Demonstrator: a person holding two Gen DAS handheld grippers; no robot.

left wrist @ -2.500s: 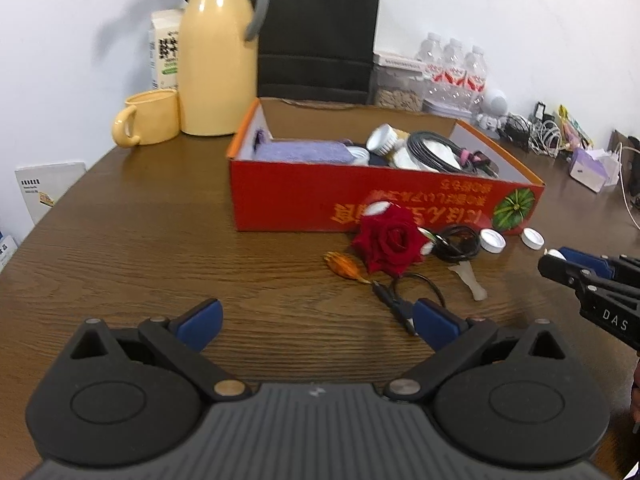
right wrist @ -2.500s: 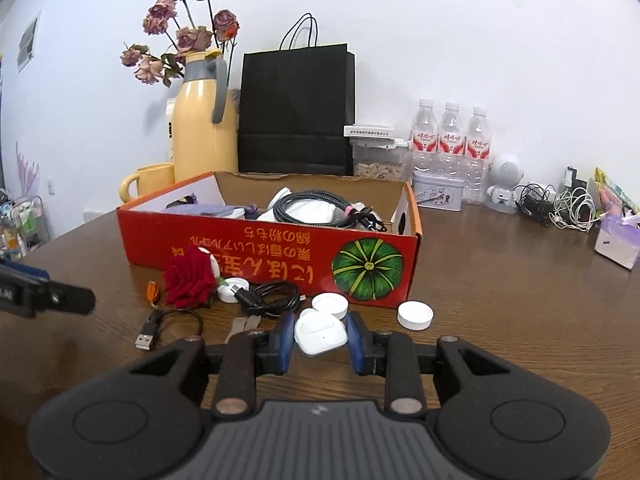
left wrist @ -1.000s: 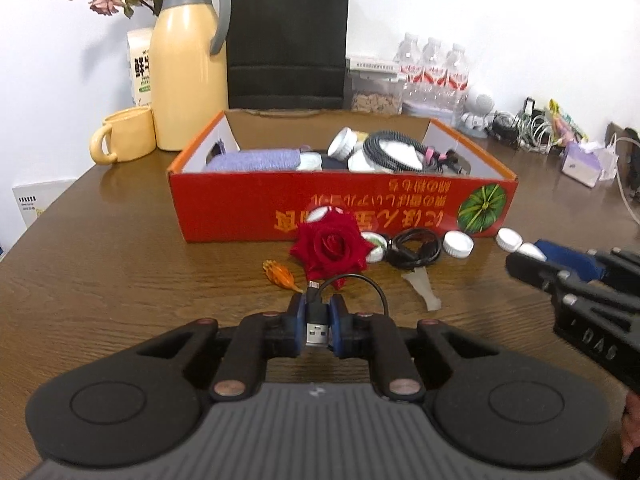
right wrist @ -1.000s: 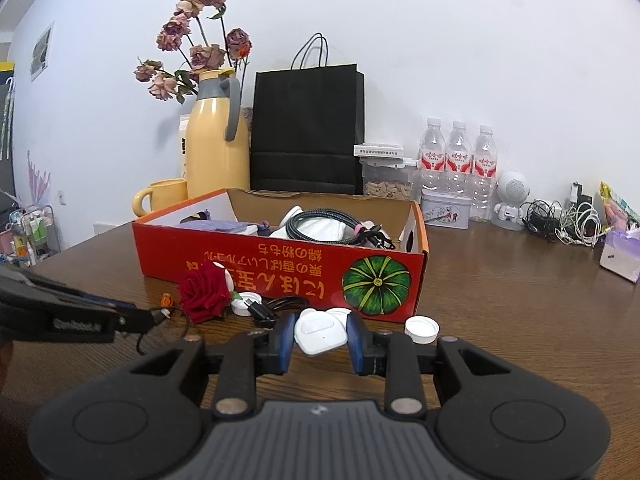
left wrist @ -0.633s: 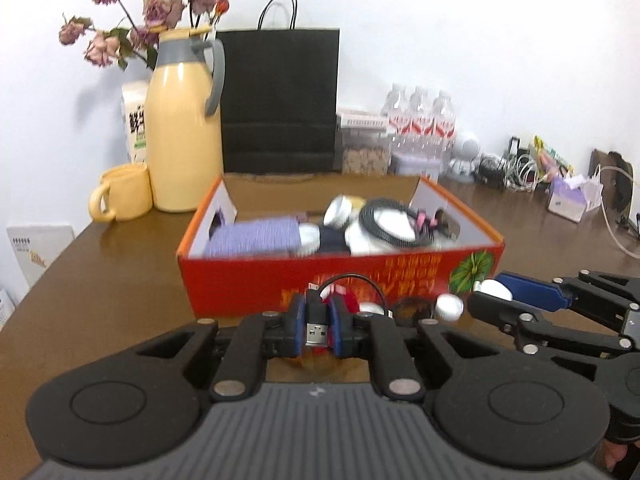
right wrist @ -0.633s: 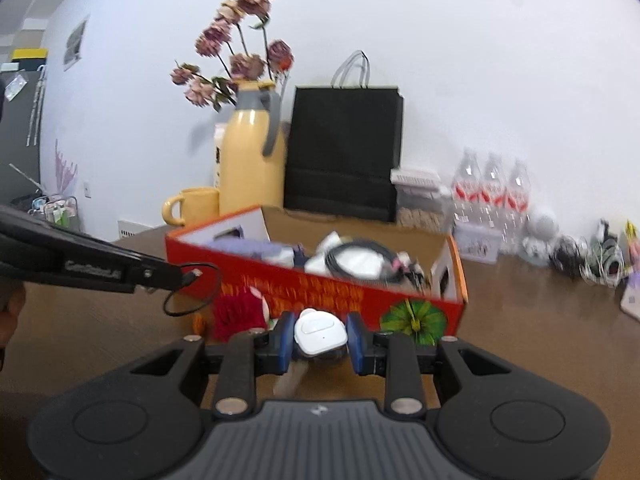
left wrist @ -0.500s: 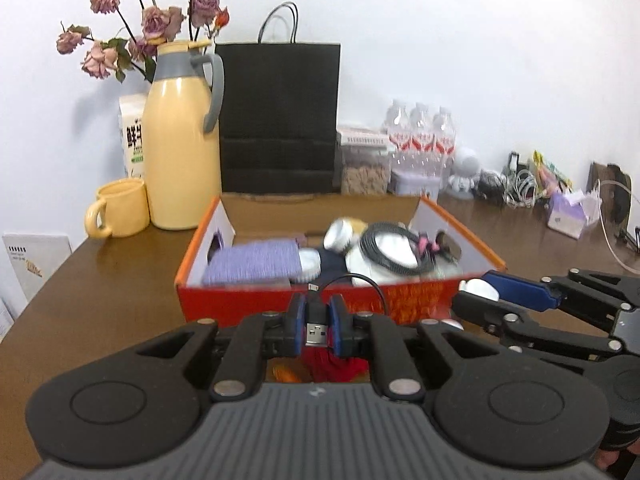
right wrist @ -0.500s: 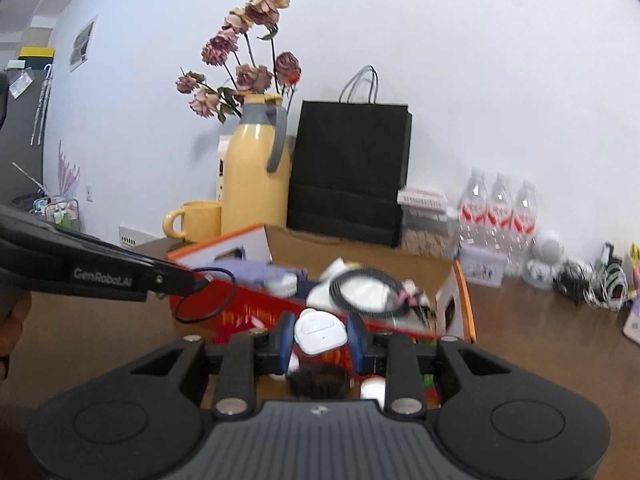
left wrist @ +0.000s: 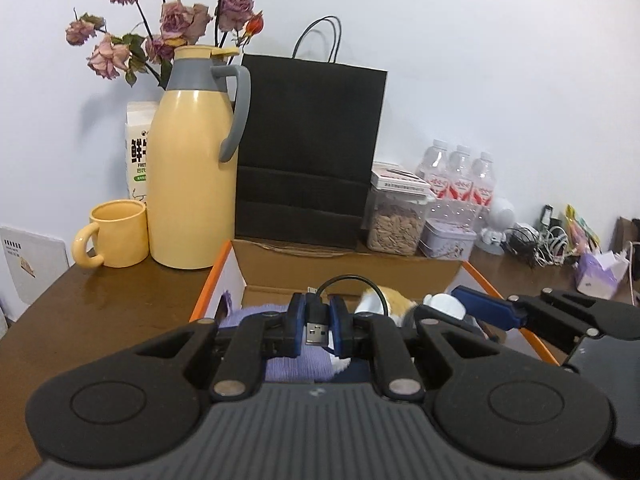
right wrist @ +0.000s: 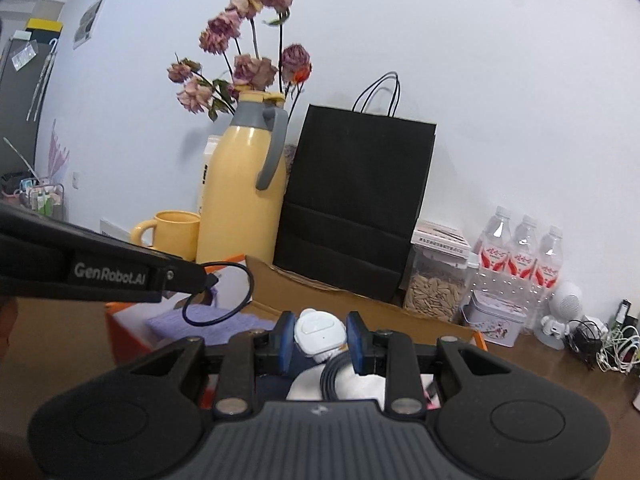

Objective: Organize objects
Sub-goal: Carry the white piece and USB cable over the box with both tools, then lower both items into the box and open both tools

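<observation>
Left wrist view: the left gripper (left wrist: 319,327) pinches a USB cable (left wrist: 316,322) above the orange box (left wrist: 210,284), the right gripper (left wrist: 444,310) at three o'clock clamps a white case (right wrist: 319,332); judged next: release both inside.

The left gripper (left wrist: 317,325) points slightly downward, its blue pads clamped tight on a USB plug (left wrist: 317,330); the right gripper (right wrist: 319,340) (seen reaching in from the right in the left view) pinches a small white case (right wrist: 319,334) between its pads.
</observation>
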